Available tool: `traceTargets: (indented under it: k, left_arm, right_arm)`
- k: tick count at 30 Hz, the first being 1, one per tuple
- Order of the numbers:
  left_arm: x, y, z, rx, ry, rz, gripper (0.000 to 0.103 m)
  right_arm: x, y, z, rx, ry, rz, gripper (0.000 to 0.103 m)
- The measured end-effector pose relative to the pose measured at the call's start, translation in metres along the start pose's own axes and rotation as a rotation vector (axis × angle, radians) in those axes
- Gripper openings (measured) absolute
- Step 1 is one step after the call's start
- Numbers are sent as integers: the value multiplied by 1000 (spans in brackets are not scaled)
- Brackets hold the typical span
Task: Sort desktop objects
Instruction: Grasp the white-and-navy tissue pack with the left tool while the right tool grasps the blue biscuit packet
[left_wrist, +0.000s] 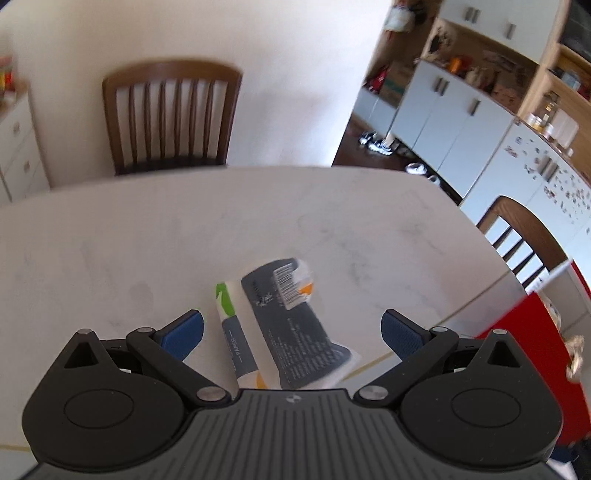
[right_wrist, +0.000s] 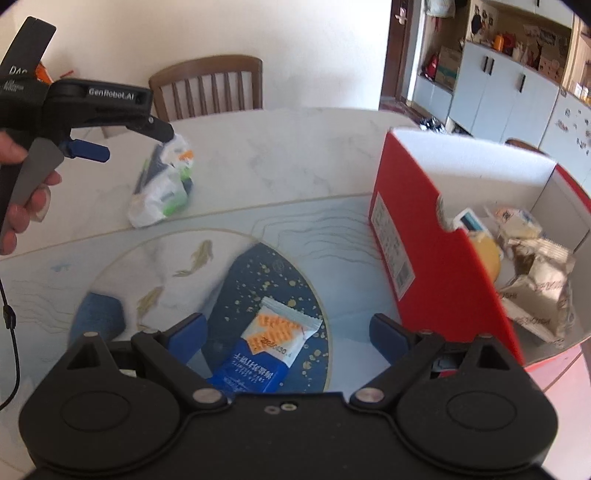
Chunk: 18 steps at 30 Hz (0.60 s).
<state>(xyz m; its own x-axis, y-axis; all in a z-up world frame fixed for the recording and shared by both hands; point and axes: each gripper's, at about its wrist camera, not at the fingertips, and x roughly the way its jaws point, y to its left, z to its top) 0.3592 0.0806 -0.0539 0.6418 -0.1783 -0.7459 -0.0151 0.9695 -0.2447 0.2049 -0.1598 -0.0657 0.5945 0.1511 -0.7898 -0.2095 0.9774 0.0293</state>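
Note:
A white tissue pack (left_wrist: 280, 325) with grey, green and orange print lies on the marble table (left_wrist: 129, 240), blurred, between the wide-apart fingers of my left gripper (left_wrist: 291, 319). Neither blue pad touches it. In the right wrist view the same tissue pack (right_wrist: 162, 188) sits just below the left gripper (right_wrist: 129, 144), which a hand holds. My right gripper (right_wrist: 288, 325) stands open above a blue and white sachet (right_wrist: 273, 343) with orange print, which lies on the dark blue part of a fish-patterned mat (right_wrist: 184, 266).
A red cardboard box (right_wrist: 424, 240), open at the top and holding several packets, stands to the right of the mat; its corner (left_wrist: 532, 332) shows in the left wrist view. Wooden chairs (left_wrist: 170, 114) (left_wrist: 517, 232) stand at the table's far and right edges.

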Motion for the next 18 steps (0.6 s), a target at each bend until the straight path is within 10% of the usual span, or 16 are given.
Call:
traceTargets:
  k: [18]
  left_arm:
    - [45,17,-13,-62,82,45,102]
  right_arm:
    - [33,7,-11,36,92,-11,83]
